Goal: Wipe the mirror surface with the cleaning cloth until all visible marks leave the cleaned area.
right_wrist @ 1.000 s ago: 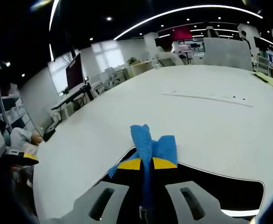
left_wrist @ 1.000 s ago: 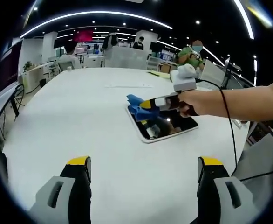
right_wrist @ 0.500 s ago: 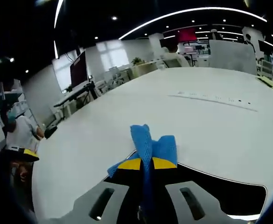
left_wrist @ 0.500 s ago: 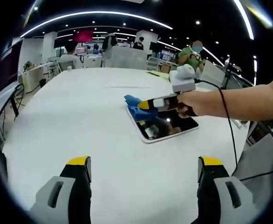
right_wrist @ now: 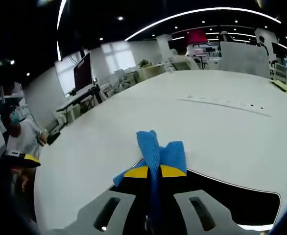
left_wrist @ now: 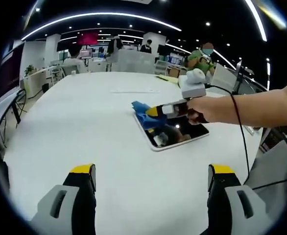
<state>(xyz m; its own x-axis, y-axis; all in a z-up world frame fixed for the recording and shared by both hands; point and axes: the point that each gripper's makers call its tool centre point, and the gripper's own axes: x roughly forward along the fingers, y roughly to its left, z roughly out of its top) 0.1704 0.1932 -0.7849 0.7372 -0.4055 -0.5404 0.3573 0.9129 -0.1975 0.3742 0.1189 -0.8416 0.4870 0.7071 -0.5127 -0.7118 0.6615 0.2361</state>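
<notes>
Mirror [left_wrist: 175, 133], a dark rectangle with a pale rim, lies flat on the wide white table [left_wrist: 84, 112], well in from every table edge, with bare tabletop on all sides of it. At its far corner the right gripper [left_wrist: 155, 110] has its jaws closed tight on the blue cleaning cloth [right_wrist: 159, 155], which laps over the mirror's rim onto the table. The left gripper [left_wrist: 151, 177] hangs back above the near tabletop, jaws wide apart, holding nothing, well apart from the mirror.
</notes>
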